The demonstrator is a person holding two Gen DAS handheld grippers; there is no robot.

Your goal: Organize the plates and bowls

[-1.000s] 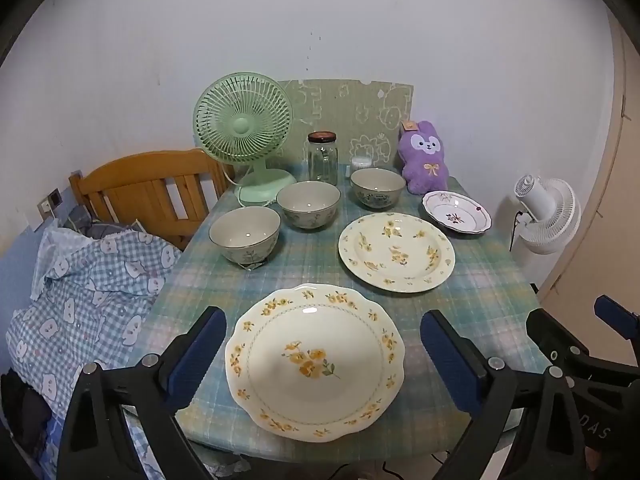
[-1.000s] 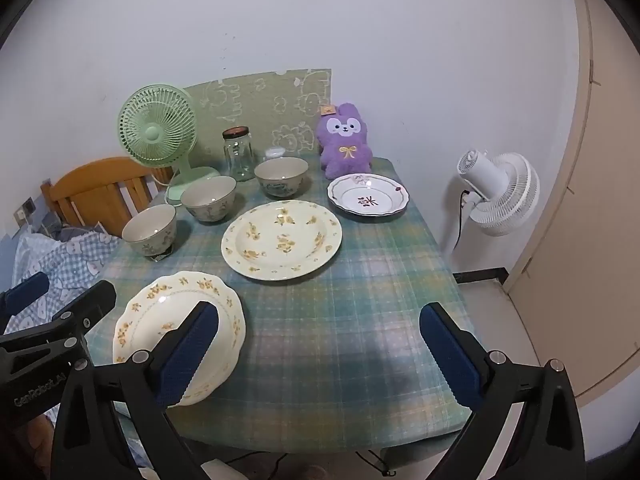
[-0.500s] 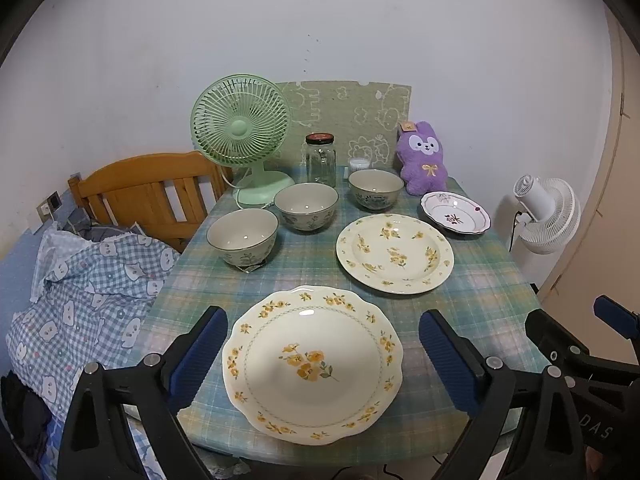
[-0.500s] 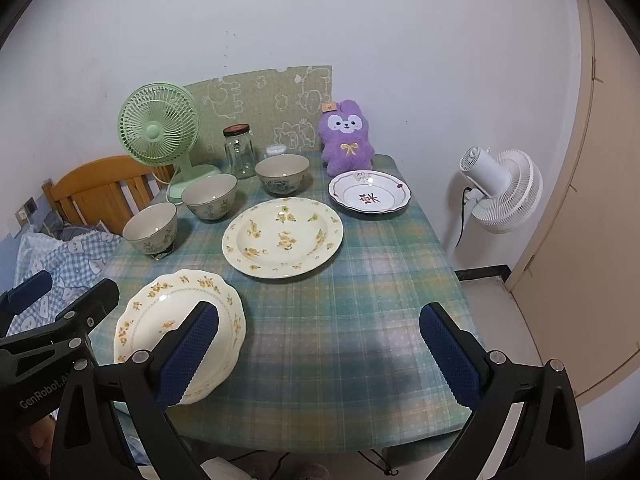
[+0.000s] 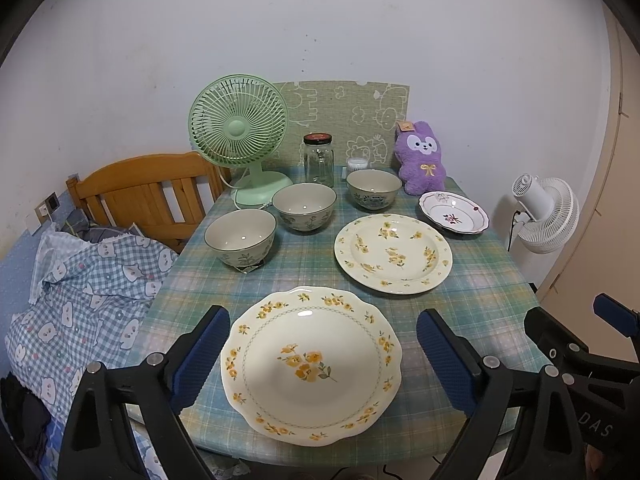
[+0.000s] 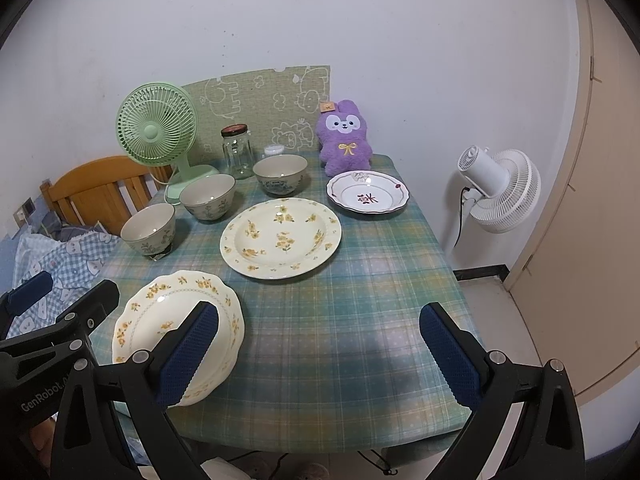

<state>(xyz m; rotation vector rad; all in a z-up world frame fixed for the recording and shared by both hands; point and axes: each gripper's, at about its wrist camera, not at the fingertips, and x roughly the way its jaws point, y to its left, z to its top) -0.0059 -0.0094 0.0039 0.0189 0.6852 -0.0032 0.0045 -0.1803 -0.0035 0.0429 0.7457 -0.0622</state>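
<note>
Item: table (image 5: 496, 280) under a checked cloth, set with three plates and three bowls, none yet stacked.

Plates: a scalloped plate (image 5: 311, 360) is laid at the near edge; a round yellow-flowered plate (image 5: 393, 253) is set behind it, apart; a small red-patterned plate (image 5: 454, 213) is placed toward the far right.

Bowls: near bowl (image 5: 240, 237), middle bowl (image 5: 304, 206) and far bowl (image 5: 373, 189) are ranged in a diagonal row on the left, close together but not touching.

Grippers: the left gripper (image 5: 323, 350) is held over the scalloped plate, jaws spread wide, nothing gripped. The right gripper (image 6: 318, 344) is held over bare cloth beside that plate, jaws likewise wide and empty.

Risks, as judged: the scalloped plate lies at the table's near edge and could be pushed off by a careless approach; glazed rims may slip from the jaws; a bowl lowered crookedly into another could chip.

Surroundings: a green fan (image 5: 239, 128), glass jar (image 5: 318, 160) and purple plush rabbit (image 5: 421, 156) are crowded just behind the bowls, limiting reach there. A wooden chair (image 5: 140, 192) and a white fan (image 5: 546, 214) stand off the table.
</note>
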